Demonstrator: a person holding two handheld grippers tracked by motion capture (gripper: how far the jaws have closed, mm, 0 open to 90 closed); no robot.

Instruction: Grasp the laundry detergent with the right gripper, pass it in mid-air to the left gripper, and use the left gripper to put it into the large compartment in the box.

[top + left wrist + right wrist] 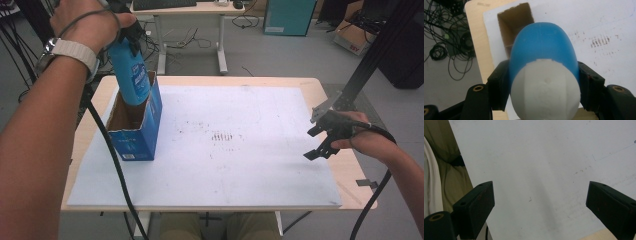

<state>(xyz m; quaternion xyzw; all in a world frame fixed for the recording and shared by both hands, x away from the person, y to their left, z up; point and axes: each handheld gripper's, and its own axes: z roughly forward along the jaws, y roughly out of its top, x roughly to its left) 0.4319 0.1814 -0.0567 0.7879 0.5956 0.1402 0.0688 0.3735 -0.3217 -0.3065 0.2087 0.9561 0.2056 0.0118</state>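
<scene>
A blue bottle (131, 72) with a white cap end (545, 90) hangs bottom-down, its lower part inside the open top of a blue cardboard box (140, 131) at the table's left. My left gripper (131, 31) is shut on the bottle's upper part; in the left gripper view both black jaws press its sides, and the box opening (515, 23) lies below it. Near the table's right edge my right gripper (316, 142) is held open, nothing between its jaws, over the white sheet (536, 170).
A white sheet (225, 145) covers most of the wooden table (350, 175). Black cables trail from both grippers. A desk with a keyboard (165, 4) stands beyond the table, with a black frame post (375, 55) at the right and tangled cables on the floor at the left.
</scene>
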